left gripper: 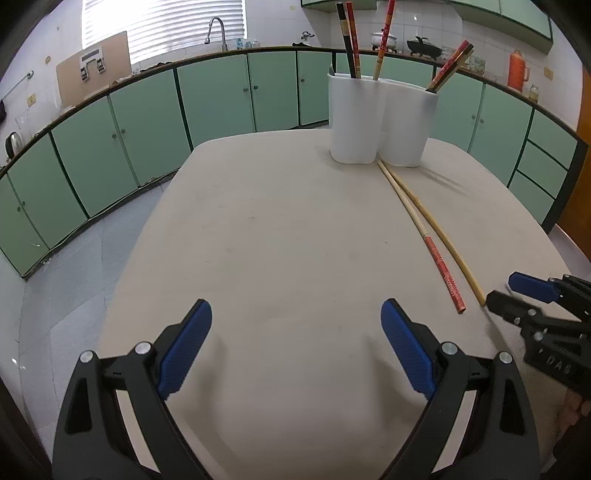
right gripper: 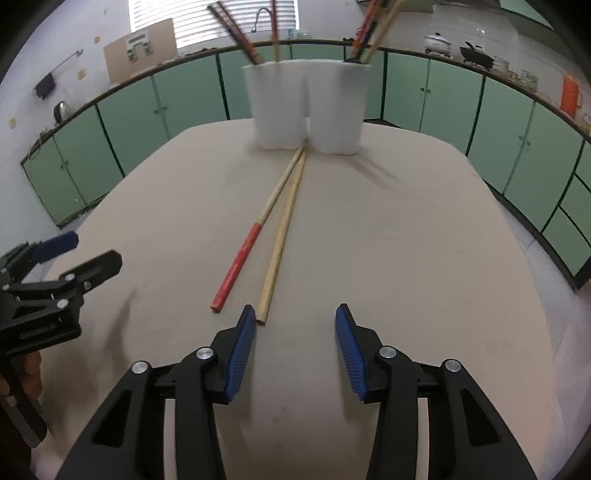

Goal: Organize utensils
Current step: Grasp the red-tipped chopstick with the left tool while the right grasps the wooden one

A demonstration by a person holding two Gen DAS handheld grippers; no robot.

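Two chopsticks lie on the beige table (right gripper: 406, 229): a red-handled one (right gripper: 242, 258) and a plain bamboo one (right gripper: 282, 236), tips touching the white two-part holder (right gripper: 306, 107). The holder stands at the far side and has several chopsticks upright in both parts. My right gripper (right gripper: 295, 325) is open and empty, just behind the near ends of the two chopsticks. My left gripper (left gripper: 295, 317) is open and empty over bare table, left of them. In the left wrist view the red-handled chopstick (left gripper: 439, 262), bamboo chopstick (left gripper: 447, 240), holder (left gripper: 380, 118) and right gripper (left gripper: 506, 291) show at right.
Green cabinets (left gripper: 147, 125) run around the room behind the table, with a sink tap (left gripper: 218, 29), pots and an orange flask (left gripper: 517, 70) on the counter. The left gripper (right gripper: 85, 251) shows at the left edge of the right wrist view. Grey floor (left gripper: 66, 277) lies left of the table.
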